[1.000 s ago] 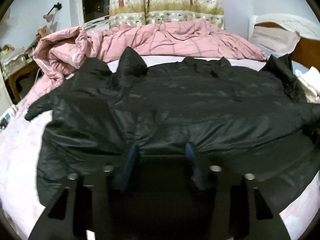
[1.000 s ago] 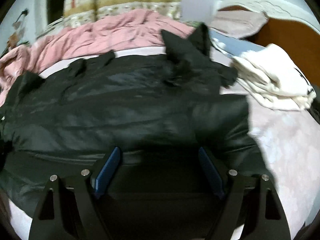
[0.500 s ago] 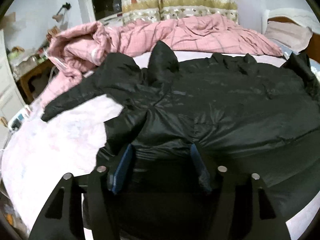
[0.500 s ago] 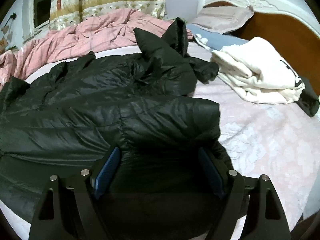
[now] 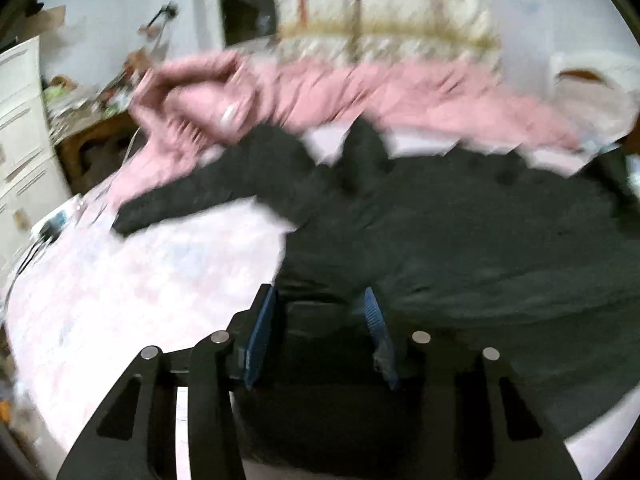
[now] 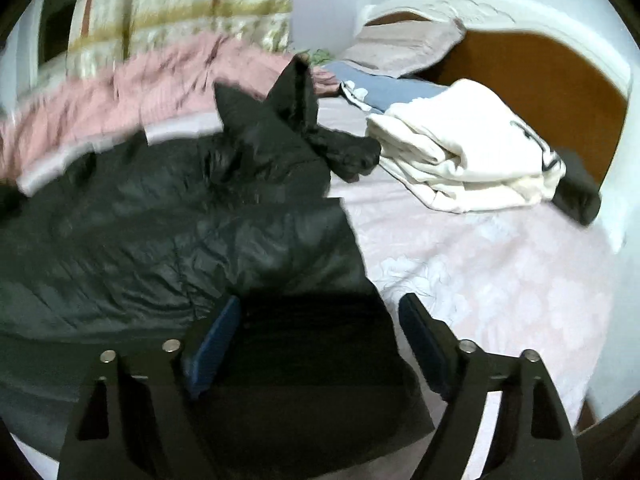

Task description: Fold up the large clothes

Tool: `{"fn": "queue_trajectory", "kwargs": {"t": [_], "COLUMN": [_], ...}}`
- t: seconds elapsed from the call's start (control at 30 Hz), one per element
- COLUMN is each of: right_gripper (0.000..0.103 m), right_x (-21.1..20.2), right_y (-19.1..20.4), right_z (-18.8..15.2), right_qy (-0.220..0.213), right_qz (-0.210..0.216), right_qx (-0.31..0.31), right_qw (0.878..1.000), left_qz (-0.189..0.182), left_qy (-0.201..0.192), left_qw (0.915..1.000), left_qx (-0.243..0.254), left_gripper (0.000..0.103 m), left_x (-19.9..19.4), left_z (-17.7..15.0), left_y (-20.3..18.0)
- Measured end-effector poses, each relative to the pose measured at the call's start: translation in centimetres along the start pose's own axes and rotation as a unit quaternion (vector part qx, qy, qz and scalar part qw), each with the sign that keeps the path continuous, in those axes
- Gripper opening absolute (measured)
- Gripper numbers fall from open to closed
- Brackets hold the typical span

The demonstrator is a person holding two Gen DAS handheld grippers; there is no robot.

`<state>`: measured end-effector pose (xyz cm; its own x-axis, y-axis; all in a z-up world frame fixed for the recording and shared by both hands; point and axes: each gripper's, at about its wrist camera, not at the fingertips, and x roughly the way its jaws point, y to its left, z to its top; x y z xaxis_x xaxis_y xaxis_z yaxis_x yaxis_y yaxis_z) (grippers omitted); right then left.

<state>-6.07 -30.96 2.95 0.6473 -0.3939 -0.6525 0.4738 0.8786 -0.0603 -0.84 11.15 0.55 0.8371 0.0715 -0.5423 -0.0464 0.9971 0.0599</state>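
We see a bedroom with a bed (image 6: 500,272) under a pale pink flowered sheet, a patterned curtain (image 5: 384,8) at the back and a wooden headboard (image 6: 540,76) with a white frame. A pink quilt (image 5: 328,88) lies bunched along the far side of the bed. The black padded jacket (image 6: 168,232) is spread over the middle of the bed; its left sleeve (image 5: 192,196) stretches toward the quilt. Near the headboard a folded cream garment (image 6: 464,152) lies just beside the hood end of the jacket; it has a dark mark, but we cannot read any writing on it. At the left edge a white drawer cabinet (image 5: 24,140) stands.

The left gripper (image 5: 320,320) has its jaws about half apart; they have just been closing, with black jacket fabric between the blue pads, and the pads seem to press on it, though this view is blurred. The right gripper (image 6: 320,332) stands wide, with a thick fold of the jacket between its pads; whether they really clamp it we cannot tell
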Motion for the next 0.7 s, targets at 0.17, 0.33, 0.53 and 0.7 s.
{"fn": "queue_trajectory", "kwargs": {"t": [0.17, 0.33, 0.53, 0.7], "right_gripper": [0.081, 0.081, 0.083, 0.083], "right_x": [-5.1, -6.1, -6.8, -6.7], "right_y": [-0.4, 0.5, 1.2, 1.7], "right_z": [0.5, 0.5, 0.2, 0.0], "right_qy": [-0.107, -0.124, -0.139, -0.141], "right_qz": [0.044, 0.076, 0.087, 0.088], "right_qx": [0.01, 0.001, -0.006, -0.015], "right_qw": [0.993, 0.989, 0.986, 0.986], "left_qz": [-0.049, -0.081, -0.094, -0.15], "left_qy": [-0.129, -0.191, -0.23, -0.23], "left_qw": [0.9904, 0.978, 0.9687, 0.9615], "left_qx": [-0.003, -0.018, -0.004, -0.009], "left_gripper": [0.084, 0.103, 0.103, 0.103], "left_x": [-6.8, -9.9, -11.1, -11.6], "left_z": [1.4, 1.7, 1.0, 1.2], "left_y": [-2.0, -2.7, -3.4, -3.1]}}
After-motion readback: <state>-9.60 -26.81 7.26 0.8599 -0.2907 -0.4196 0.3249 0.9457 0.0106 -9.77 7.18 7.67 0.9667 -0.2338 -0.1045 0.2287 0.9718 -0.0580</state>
